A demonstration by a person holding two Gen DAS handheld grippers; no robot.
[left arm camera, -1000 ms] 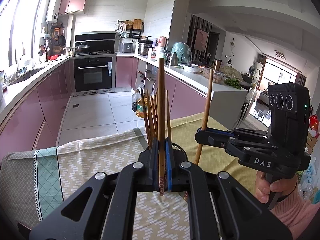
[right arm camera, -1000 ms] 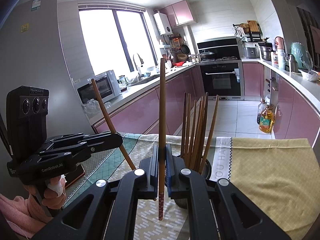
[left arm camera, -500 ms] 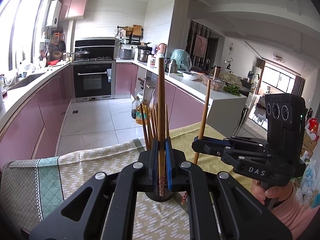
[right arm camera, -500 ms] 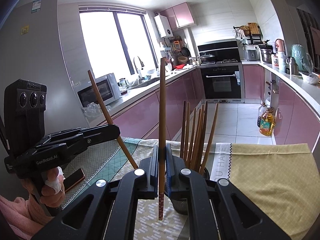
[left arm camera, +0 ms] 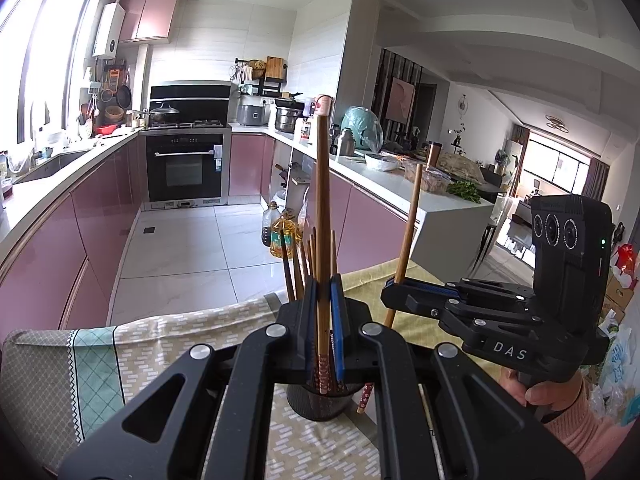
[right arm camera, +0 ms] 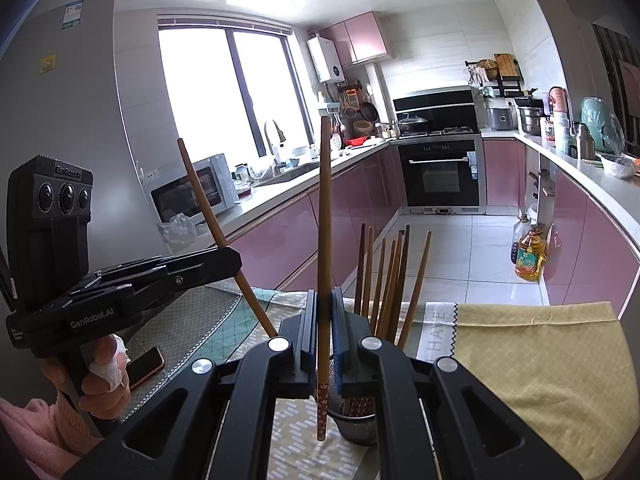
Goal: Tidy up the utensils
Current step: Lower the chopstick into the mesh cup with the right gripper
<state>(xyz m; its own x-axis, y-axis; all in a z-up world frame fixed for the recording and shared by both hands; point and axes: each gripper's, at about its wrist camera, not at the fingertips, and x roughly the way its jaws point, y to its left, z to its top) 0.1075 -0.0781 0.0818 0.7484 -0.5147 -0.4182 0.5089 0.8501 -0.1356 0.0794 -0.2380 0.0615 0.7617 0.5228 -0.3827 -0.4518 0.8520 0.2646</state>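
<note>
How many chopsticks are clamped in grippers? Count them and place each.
2. One chopstick stands upright in the left gripper, lower end at the black holder's mouth; a second chopstick is in the right gripper, tip beside the holder. Others stand inside.

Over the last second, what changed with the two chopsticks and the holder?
The chopstick in the left hand-held gripper came down, so its patterned tip now sits inside the black holder. The right hand-held gripper brought its chopstick lower beside the holder. Both grips stayed shut; the chopsticks already in the holder did not move.
</note>
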